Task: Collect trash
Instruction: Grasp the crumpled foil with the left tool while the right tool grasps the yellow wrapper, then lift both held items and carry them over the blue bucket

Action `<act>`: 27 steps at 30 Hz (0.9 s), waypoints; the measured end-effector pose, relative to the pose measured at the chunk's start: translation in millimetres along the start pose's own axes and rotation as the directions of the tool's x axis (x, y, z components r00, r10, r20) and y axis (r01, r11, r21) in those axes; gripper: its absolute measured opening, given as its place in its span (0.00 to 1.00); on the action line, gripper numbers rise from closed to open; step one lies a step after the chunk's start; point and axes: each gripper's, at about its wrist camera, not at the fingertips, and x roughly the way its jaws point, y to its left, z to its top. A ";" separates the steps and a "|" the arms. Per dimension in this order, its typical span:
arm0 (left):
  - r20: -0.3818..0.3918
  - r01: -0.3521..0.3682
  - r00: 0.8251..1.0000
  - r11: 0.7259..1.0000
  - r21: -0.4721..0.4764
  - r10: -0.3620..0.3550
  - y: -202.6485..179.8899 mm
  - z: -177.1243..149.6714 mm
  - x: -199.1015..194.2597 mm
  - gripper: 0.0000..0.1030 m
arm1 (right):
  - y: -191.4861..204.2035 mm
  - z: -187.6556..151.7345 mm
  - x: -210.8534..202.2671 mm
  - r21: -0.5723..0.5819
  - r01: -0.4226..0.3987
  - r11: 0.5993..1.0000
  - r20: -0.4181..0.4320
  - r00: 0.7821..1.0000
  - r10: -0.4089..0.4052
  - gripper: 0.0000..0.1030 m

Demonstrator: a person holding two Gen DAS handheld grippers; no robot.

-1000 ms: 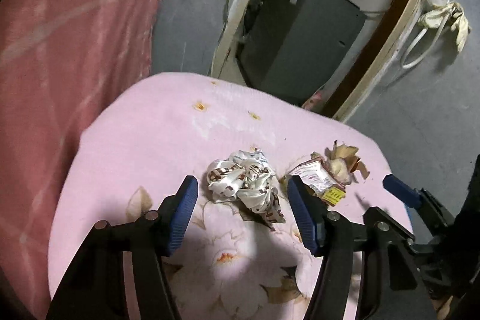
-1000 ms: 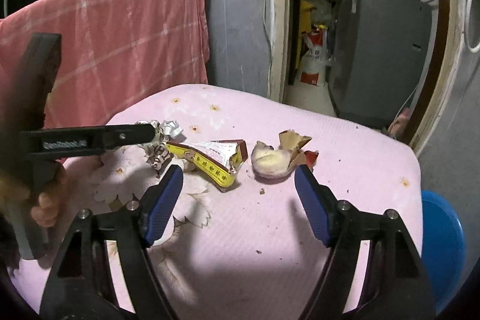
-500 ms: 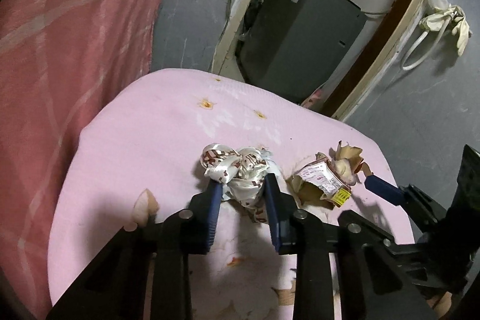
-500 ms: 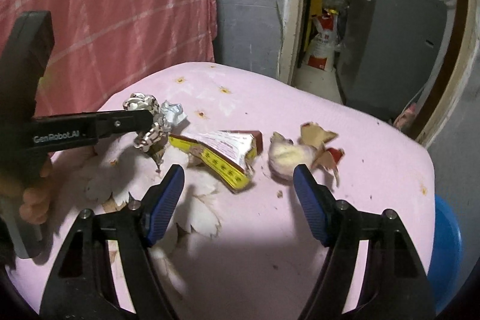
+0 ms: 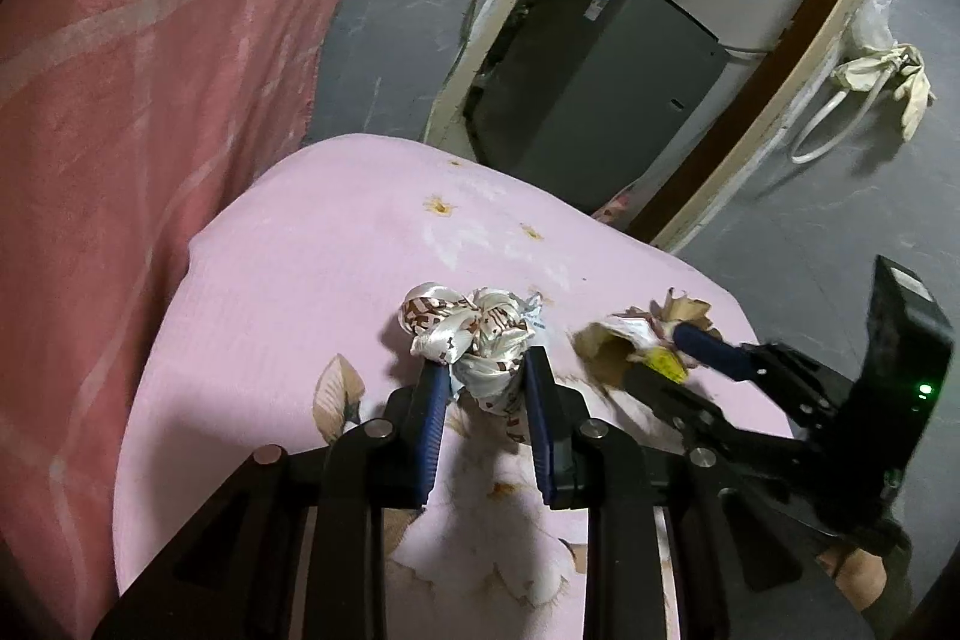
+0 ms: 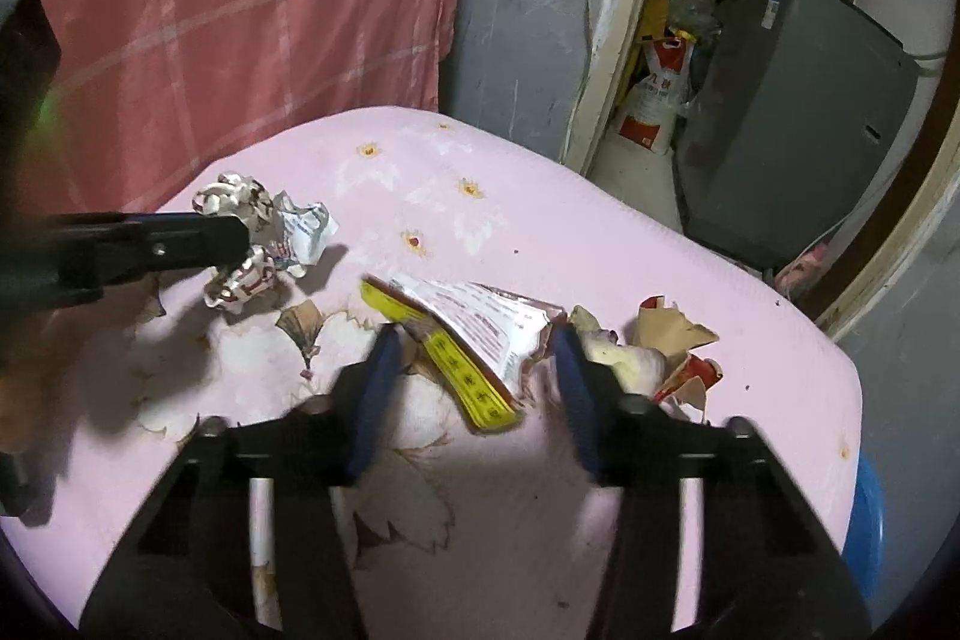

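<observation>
Closing around the flat snack wrapper (image 6: 474, 334) on the pink cushion (image 6: 600, 232), the right gripper (image 6: 477, 358) seems not yet pressing; its long axis runs diagonally between the jaws. The left gripper (image 5: 483, 388) pinches the crumpled wrapper (image 5: 468, 328).

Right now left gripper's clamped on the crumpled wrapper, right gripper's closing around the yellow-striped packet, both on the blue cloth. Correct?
Not quite: the cloth is pink, as the right wrist view shows. The left gripper does clamp the crumpled wrapper; the right gripper is closing around the yellow-striped packet.
</observation>
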 end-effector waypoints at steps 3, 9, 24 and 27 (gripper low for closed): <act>-0.017 0.025 1.000 1.000 0.016 -0.025 -3.8 -2.8 -1.4 0.16 | -2.0 0.0 -1.4 0.009 -0.001 1.000 0.004 1.000 0.001 0.23; -0.037 0.034 0.999 0.999 0.040 -0.033 -11.5 -9.7 -6.5 0.16 | -4.4 -2.9 -5.3 0.013 -0.007 1.000 0.018 1.000 0.007 0.19; -0.026 0.062 0.998 0.994 0.095 -0.060 -38.3 -27.1 -22.0 0.16 | -8.3 -31.9 -49.5 0.064 -0.042 0.997 0.134 0.990 0.033 0.16; 0.021 0.072 0.997 0.991 0.115 -0.074 -47.9 -29.7 -29.7 0.16 | -12.9 -41.8 -69.2 0.085 -0.035 0.996 0.193 0.981 0.018 0.16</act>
